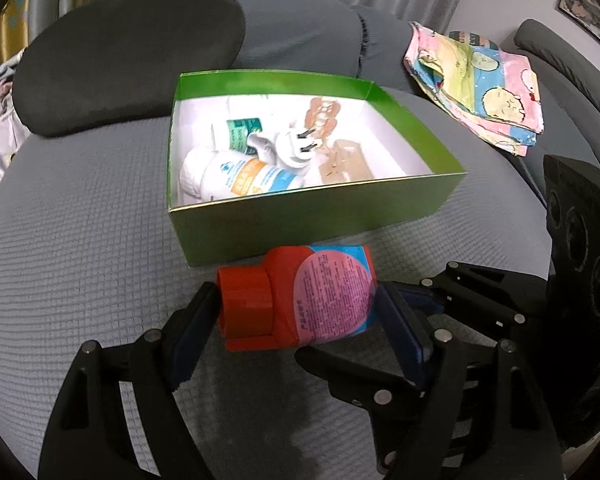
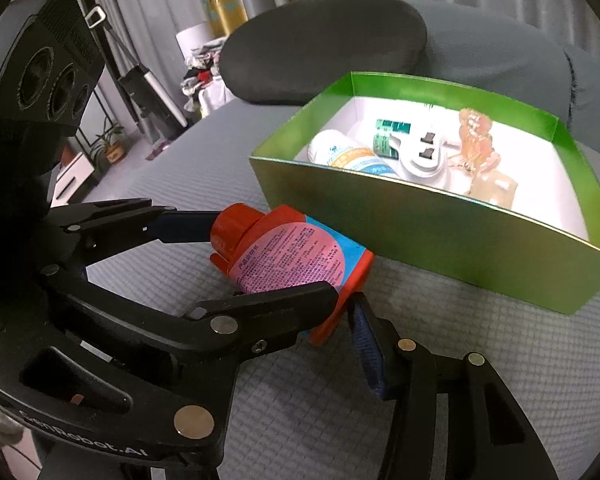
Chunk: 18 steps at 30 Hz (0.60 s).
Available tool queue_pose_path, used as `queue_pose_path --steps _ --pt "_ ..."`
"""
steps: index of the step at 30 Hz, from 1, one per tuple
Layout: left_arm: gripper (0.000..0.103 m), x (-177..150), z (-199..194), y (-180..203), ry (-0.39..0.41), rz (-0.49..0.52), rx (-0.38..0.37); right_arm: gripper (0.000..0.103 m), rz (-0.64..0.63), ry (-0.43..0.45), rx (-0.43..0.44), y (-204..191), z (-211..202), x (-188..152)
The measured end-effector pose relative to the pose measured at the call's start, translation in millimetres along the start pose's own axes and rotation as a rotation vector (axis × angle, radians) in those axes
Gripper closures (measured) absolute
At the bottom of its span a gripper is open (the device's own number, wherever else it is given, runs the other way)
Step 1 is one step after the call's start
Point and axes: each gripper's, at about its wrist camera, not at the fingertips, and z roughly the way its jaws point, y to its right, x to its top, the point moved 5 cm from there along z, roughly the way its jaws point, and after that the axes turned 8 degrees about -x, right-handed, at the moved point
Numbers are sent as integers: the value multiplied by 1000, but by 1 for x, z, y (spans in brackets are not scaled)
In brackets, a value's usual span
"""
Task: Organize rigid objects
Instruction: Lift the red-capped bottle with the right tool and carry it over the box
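Bottle point(image 2: 288, 258) base behind black fingers point(image 2: 260, 312)

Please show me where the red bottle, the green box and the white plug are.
red bottle point(image 1: 300, 300), left wrist view, on its pink label.
green box point(image 1: 312, 220), left wrist view, on its near outer wall.
white plug point(image 2: 422, 160), right wrist view, on its round face.

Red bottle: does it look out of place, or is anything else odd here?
Yes. The red bottle is on its side outside the green box, just before its front wall, while the other items are inside. Nothing looks spilled or broken.
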Motion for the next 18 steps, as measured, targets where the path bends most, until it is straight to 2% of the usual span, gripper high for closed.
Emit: queue_pose_path --steps 18 --pt "24 11 -35 54 86 101 10 49 11 100 -26 10 -73 3"
